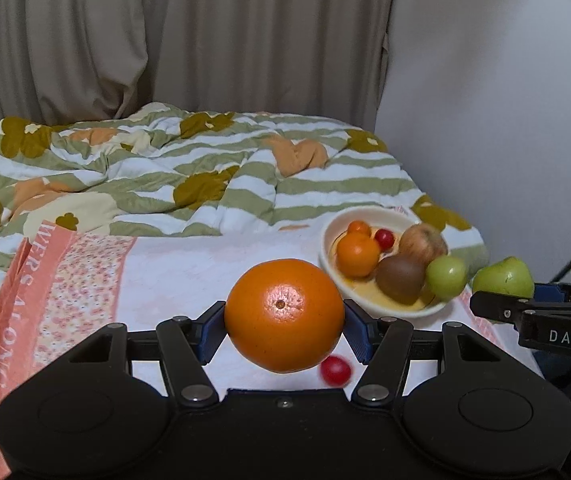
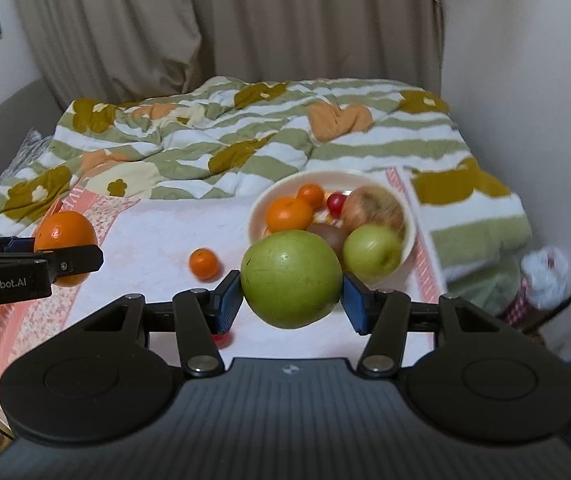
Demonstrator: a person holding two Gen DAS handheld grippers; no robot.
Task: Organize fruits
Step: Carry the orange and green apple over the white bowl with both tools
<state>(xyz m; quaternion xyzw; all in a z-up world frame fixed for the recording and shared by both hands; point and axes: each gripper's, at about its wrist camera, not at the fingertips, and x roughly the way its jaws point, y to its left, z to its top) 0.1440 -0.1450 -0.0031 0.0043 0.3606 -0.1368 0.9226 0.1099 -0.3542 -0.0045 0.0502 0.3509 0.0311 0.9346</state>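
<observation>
My left gripper (image 1: 284,326) is shut on a large orange (image 1: 284,315) and holds it above the bed; it also shows in the right wrist view (image 2: 65,246). My right gripper (image 2: 291,294) is shut on a large green apple (image 2: 291,278), also seen in the left wrist view (image 1: 503,276). A cream bowl (image 1: 335,228) ahead holds two small oranges, a cherry tomato, a kiwi, a reddish apple and a small green apple (image 2: 371,250). A small orange (image 2: 204,264) and a red cherry tomato (image 1: 335,370) lie loose on the cloth.
A pink floral cloth (image 1: 97,276) covers the near bed. A rumpled green-striped duvet (image 1: 189,168) lies behind it. Curtains and a white wall stand at the back. A plastic bag (image 2: 545,276) lies at the right beside the bed.
</observation>
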